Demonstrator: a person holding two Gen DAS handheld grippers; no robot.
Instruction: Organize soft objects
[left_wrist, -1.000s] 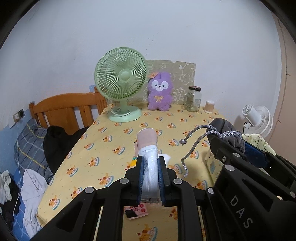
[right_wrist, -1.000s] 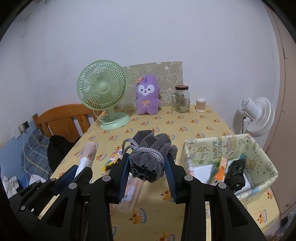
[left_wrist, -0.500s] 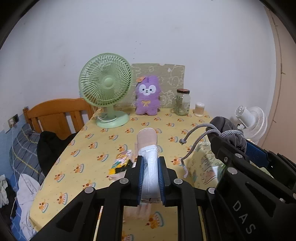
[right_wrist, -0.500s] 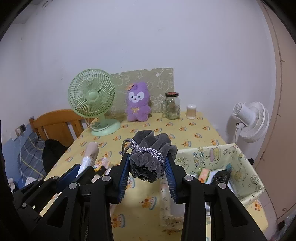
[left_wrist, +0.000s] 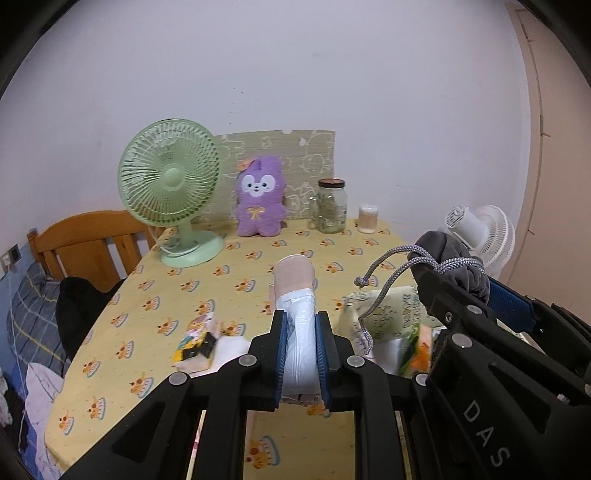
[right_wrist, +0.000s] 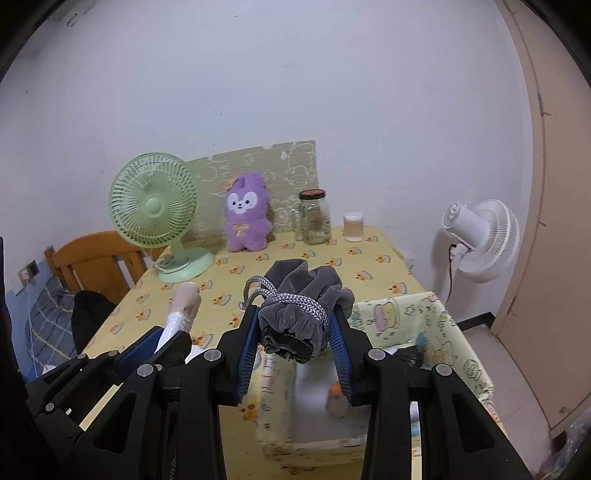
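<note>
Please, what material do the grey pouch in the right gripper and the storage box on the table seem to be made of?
Grey pouch: probably velvet-like fabric, matte, softly creased, tied with a braided cord. Storage box: seemingly printed cloth, since its walls sag and wrinkle.

A home bedroom: wooden bed frame (left_wrist: 88, 240), plush toy (left_wrist: 260, 201), desk fan (left_wrist: 171, 188).

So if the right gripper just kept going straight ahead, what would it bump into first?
Probably nothing soon. The right gripper, clamping the grey drawstring pouch, points across bare tablecloth toward the glass jar by the wall. The fabric basket sits below that line, though depth is unclear.
</note>
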